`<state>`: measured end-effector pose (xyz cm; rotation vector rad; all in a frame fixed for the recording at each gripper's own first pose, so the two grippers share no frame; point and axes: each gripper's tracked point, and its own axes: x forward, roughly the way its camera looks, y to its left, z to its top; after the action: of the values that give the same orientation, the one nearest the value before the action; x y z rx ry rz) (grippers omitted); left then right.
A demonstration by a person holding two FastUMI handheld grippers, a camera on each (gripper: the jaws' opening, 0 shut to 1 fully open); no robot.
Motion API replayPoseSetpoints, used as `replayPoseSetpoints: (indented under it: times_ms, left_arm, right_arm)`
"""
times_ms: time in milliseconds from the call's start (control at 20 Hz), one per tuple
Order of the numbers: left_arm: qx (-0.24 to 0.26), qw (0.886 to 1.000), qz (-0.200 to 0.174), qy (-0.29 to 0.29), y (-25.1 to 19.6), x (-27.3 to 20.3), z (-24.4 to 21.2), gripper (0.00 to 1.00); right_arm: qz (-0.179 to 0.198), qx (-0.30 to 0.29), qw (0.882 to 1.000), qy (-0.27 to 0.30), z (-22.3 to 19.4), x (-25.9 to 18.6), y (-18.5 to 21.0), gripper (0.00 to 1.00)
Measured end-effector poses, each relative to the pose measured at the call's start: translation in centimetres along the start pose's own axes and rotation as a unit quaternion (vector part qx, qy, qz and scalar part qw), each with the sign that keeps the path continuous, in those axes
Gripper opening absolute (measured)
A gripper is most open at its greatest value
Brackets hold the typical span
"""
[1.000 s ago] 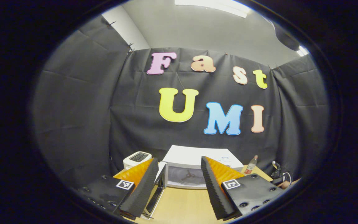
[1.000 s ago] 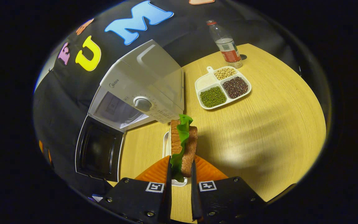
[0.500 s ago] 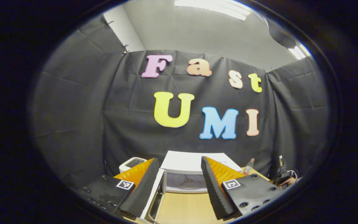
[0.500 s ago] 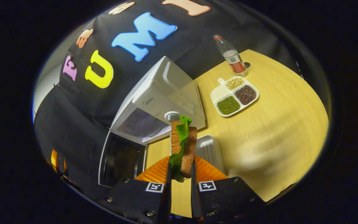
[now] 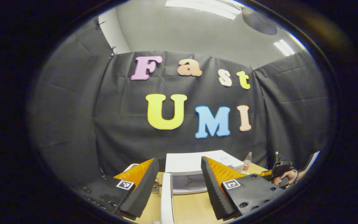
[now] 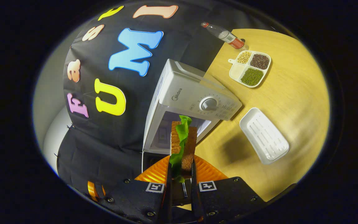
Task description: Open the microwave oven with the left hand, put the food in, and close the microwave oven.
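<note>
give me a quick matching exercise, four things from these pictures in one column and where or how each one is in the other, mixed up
Things:
1. sandwich
2. microwave door
3. white ridged tray
4. bottle

States:
a. bare, on the table in front of the microwave's dial
b. pinched between the right gripper's fingers
c. swung open
d. at the table's far edge by the black cloth, next to the divided dish

Pairs: 1-b, 2-c, 3-a, 4-d
</note>
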<state>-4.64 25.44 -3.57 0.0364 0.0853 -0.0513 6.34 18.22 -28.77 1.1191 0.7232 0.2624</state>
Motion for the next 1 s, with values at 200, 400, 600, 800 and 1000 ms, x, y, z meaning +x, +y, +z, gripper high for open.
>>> replayPoseSetpoints:
  times_ms: [200, 400, 600, 800, 1000]
  left_arm:
    - [-0.001, 1.000, 0.000, 0.000, 2.3, -0.8, -0.4, 0.88]
    - [-0.004, 1.000, 0.000, -0.004, 4.3, -1.2, -0.3, 0.86]
    - [-0.014, 1.000, 0.006, -0.001, 6.5, -1.4, -0.3, 0.86]
    - [-0.013, 1.000, 0.007, -0.002, 7.9, -1.4, 0.0, 0.88]
    - [-0.011, 1.000, 0.009, 0.013, 9.8, -1.0, -1.0, 0.88]
  right_arm:
    - [0.011, 0.019, 0.999, -0.023, -1.9, 4.0, 1.3, 0.26]
    - [0.021, 0.061, 0.995, -0.077, -3.2, 9.1, 2.1, 0.26]
    - [0.009, 0.101, 0.989, -0.108, -4.0, 14.6, 1.7, 0.26]
    - [-0.005, 0.116, 0.982, -0.150, -2.7, 19.0, 1.1, 0.26]
    - [-0.009, 0.153, 0.968, -0.198, -1.1, 23.1, 0.8, 0.26]
